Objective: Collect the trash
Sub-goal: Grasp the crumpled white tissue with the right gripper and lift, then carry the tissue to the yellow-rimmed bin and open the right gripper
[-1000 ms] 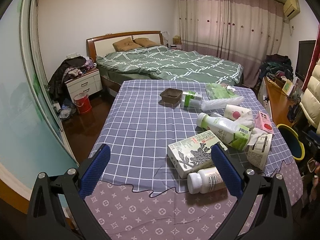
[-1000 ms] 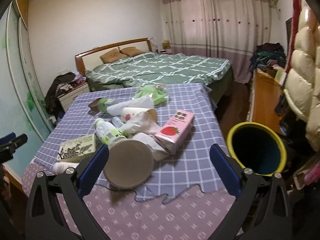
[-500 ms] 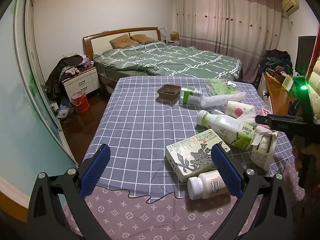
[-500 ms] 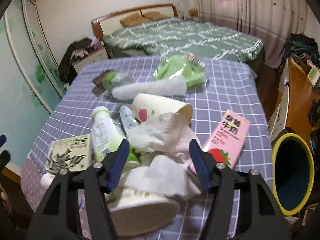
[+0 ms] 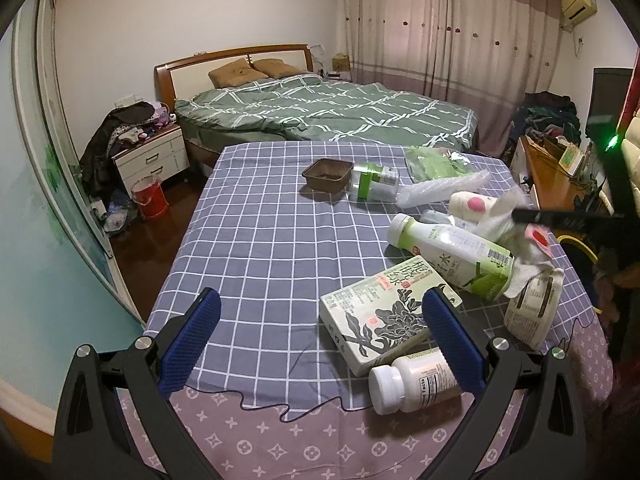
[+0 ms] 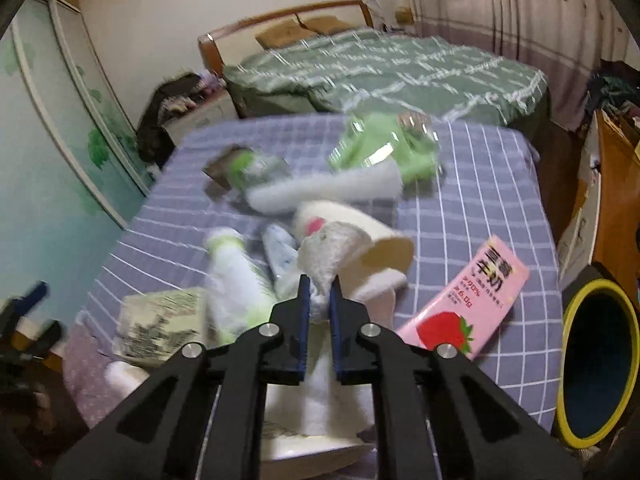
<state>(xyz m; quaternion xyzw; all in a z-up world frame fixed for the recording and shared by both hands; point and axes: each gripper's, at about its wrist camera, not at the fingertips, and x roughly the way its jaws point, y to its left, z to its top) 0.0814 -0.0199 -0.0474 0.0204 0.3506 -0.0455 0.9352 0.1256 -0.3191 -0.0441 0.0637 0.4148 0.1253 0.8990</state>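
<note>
Trash covers the right half of the checked tablecloth (image 5: 260, 240): a white tissue (image 6: 320, 264) heaped in the pile, a green-labelled bottle (image 5: 452, 256), a flower-printed box (image 5: 380, 316), a white pill bottle (image 5: 412, 380), a paper cup (image 6: 360, 232) on its side and a pink strawberry carton (image 6: 468, 308) further right. And the right gripper (image 6: 319, 292) goes in on the tissue, jaws closing to a narrow gap with a fold of the soft paper pinched between the blue pads, the rest of the sheet hanging down under the fingers. So the step in hand looks like the grab on that tissue, one piece out of many. The left gripper (image 5: 320, 340) hovers at the near edge of the table with its jaws wide apart and nothing between them, the flower-printed box and the pill bottle just beyond its right finger. A yellow-rimmed bin (image 6: 596, 364) stands on the floor off the right side of the table, mouth tipped toward the camera. Next, I'd judge, comes a lift clear of the cup and bottle, since the tissue drapes over its neighbours and may drag them, then a swing right to the bin and a release over its mouth.
</note>
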